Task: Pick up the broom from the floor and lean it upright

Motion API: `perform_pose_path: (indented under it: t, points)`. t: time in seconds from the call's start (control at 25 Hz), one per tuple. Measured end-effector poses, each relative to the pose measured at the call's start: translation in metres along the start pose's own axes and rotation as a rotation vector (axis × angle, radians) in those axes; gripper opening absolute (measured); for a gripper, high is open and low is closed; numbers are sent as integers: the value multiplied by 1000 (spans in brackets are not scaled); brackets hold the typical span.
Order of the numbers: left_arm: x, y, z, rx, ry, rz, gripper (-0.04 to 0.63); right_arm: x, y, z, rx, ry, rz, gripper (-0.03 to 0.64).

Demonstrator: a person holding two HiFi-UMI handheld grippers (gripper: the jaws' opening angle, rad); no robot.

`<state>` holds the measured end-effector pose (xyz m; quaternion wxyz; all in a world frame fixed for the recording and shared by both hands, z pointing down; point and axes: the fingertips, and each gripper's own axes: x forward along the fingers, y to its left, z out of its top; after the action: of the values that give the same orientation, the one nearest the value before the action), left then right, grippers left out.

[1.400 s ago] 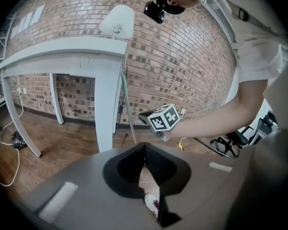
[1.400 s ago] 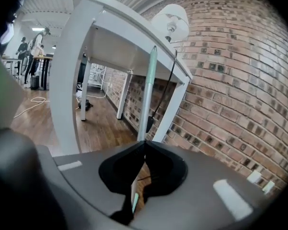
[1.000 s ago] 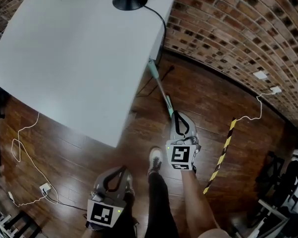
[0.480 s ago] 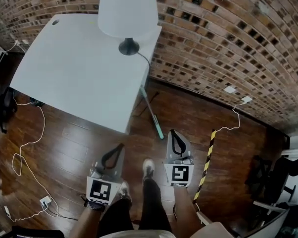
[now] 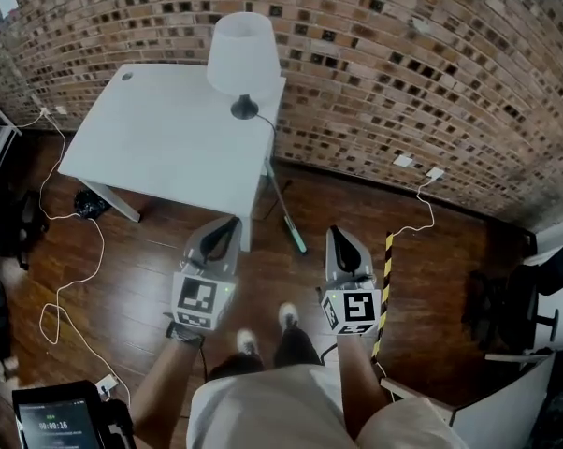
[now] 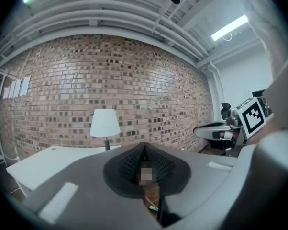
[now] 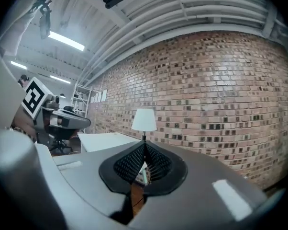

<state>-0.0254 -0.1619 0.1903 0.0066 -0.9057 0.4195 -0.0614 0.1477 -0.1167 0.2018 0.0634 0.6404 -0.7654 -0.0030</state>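
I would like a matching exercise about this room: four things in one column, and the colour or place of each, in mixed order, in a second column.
Things:
1. lamp
2. table
3. broom
4. striped tape

Descriptions:
A. yellow and black, lying on the wooden floor
B. has a white shade and stands on the table
C. thin handle with a teal end, beside the table's corner
D. has a white top and stands next to the brick wall

Pairs: 1-B, 2-D, 3-C, 4-A

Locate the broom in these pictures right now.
Head view, centre: the broom slants from the right front corner of the white table down to the wooden floor, near the lamp.
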Motion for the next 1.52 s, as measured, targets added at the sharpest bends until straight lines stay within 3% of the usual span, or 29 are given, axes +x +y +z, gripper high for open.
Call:
perform_pose_path:
  t: [0.24,0.4,0.72,1.2,1.52]
  points:
    - [-25,-12,73,45,-145,1,2,-23,-8,63,1,-76,-25,12]
    - [-20,-20,99,83,-188,13,2,-25,-23,93,-18,-127,-40,12]
    - [-26,-17,94,71,-176,44,2,-38,-29,98,-8,-144,-25,12]
    - [-69,-19,88,58,-159,25,2,-88,-15,110,7,-151,-84,12]
    - [-118,-72,78,45,-139,13,2,-162,-3,93,21,-115,-59,12]
